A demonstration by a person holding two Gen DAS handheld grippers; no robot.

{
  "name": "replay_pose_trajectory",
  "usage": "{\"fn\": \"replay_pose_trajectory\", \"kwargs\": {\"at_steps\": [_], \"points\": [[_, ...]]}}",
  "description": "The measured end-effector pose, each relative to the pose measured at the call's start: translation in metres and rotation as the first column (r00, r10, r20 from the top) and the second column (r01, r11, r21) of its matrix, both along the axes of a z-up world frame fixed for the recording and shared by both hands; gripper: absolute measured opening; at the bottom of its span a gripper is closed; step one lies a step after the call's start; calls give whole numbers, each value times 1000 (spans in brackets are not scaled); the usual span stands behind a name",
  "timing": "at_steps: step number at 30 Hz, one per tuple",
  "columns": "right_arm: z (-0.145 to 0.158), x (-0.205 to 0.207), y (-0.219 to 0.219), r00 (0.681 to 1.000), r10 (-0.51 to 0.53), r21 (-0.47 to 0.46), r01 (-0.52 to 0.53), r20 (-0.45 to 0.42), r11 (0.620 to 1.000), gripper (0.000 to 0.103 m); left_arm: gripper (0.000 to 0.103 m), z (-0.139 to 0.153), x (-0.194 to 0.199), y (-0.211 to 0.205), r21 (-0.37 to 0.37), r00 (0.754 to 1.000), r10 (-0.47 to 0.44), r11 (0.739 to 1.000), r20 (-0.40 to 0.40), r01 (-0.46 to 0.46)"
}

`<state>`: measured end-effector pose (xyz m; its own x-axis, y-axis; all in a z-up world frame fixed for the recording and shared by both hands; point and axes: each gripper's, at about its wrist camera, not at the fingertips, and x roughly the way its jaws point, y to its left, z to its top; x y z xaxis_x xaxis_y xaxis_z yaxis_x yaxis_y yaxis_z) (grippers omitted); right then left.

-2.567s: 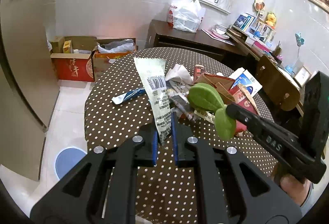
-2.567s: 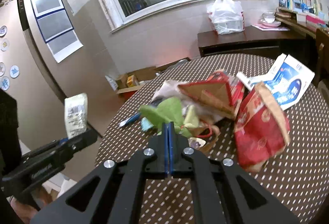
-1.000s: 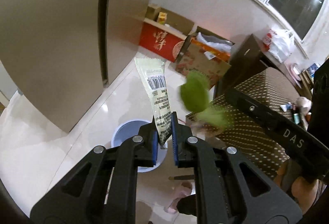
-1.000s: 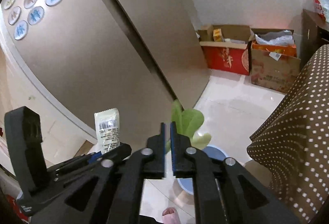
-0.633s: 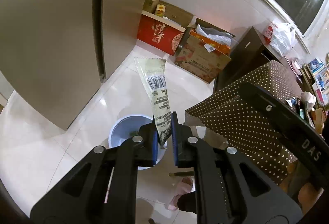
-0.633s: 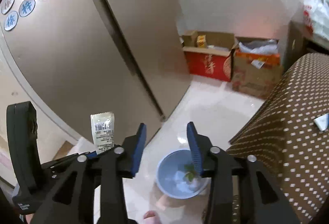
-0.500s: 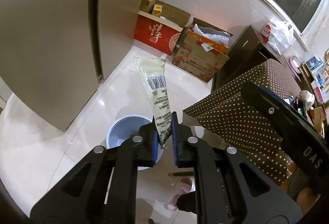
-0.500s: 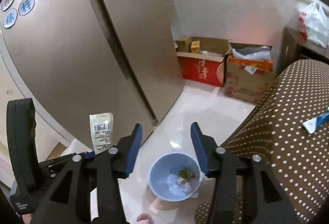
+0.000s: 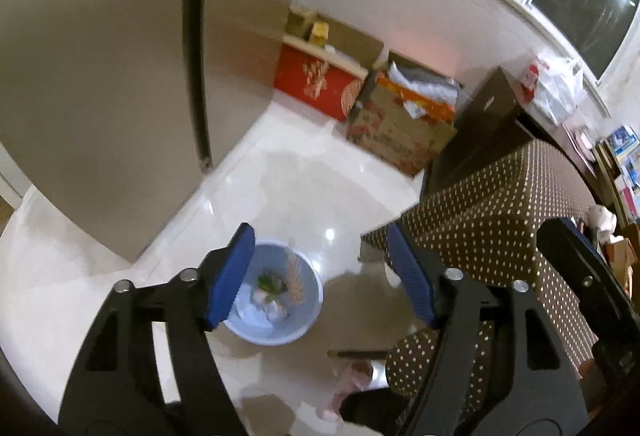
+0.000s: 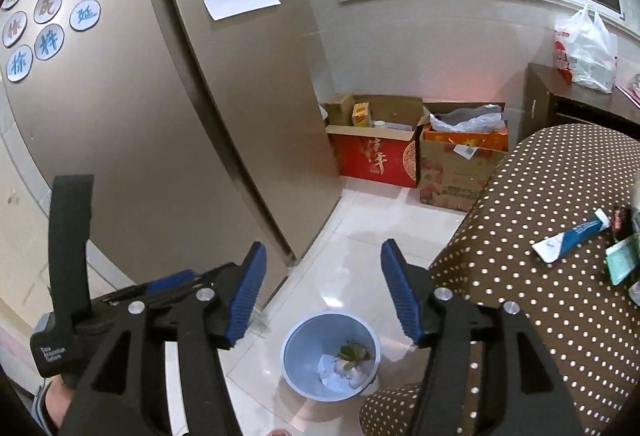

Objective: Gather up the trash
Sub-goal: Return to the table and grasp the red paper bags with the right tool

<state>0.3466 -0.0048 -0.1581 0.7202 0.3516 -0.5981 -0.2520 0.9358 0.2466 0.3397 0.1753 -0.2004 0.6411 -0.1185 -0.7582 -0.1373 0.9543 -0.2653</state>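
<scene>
Pale blue plastic forms the round trash bin [image 10: 296, 376], which stands on the glossy white floor tiles [image 10: 360, 232] and serves as the landmark. Inside the bin lie a green leaf [image 10: 352, 351], crumpled white paper [image 10: 332, 372] and, in the left wrist view, a narrow pale wrapper [image 9: 295, 278] leaning against the inner wall; its surface is blurred. The bin's rim is smooth and its wall tapers slightly toward the base.

Above the bin, the left gripper [image 9: 320, 276] has its jaws opening, blue ribbed pads wide apart with nothing between them. The right gripper [image 10: 320, 294] also hangs over the bin, its jaws likewise opening and empty.

Just right of the bin, the brown tablecloth with white dots [image 10: 560, 300] drapes down from the table edge. On the cloth, well away from the bin, lies a blue and white tube [image 10: 572, 234]. Beyond the bin, against the far wall, sit a red cardboard box [image 10: 376, 156] and a printed carton [image 10: 452, 180] side by side. Left of the bin rises a tall brown refrigerator [image 10: 160, 116].
</scene>
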Motion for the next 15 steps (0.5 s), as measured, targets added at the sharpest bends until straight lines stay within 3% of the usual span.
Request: {"fn": "replay_pose_trajectory", "kwargs": {"at_steps": [15], "points": [[29, -52, -64, 996, -81, 23, 80, 36, 997, 59, 69, 47, -38, -62, 12, 992, -107, 994, 67, 107]]}}
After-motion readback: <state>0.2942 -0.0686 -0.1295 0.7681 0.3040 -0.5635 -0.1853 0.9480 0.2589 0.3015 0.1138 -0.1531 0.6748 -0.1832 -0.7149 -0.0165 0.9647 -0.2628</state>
